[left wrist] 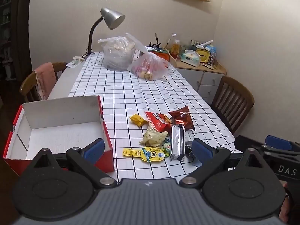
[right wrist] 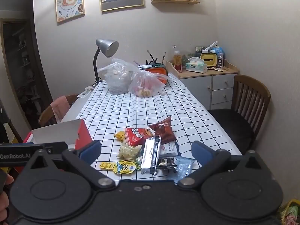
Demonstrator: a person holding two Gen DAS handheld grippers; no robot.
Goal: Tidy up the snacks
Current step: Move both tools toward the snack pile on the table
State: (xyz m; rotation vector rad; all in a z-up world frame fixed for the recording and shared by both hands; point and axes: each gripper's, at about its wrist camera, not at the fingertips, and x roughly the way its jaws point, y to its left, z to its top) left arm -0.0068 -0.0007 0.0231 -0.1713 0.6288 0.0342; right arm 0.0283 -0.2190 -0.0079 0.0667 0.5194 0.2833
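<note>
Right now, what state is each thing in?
Left gripper: open, holding nothing.
Right gripper: open, holding nothing.
Box: open, empty.
Snacks: loose pile on the table, beside the box.
Lamp: off.
Two bags: tied, full.

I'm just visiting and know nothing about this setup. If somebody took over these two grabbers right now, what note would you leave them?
Left gripper: open, holding nothing, hovering at the near table edge.
Right gripper: open, holding nothing, hovering over the snacks.
Red shoebox: on the left, open, nothing visible inside.
Snack pile: silver packet, red chip bag, dark red bag, yellow packet, yellow cartoon pouch, all loose on the checked tablecloth.
Done: nothing boxed yet.
Left: likely move every snack into the box.
</note>
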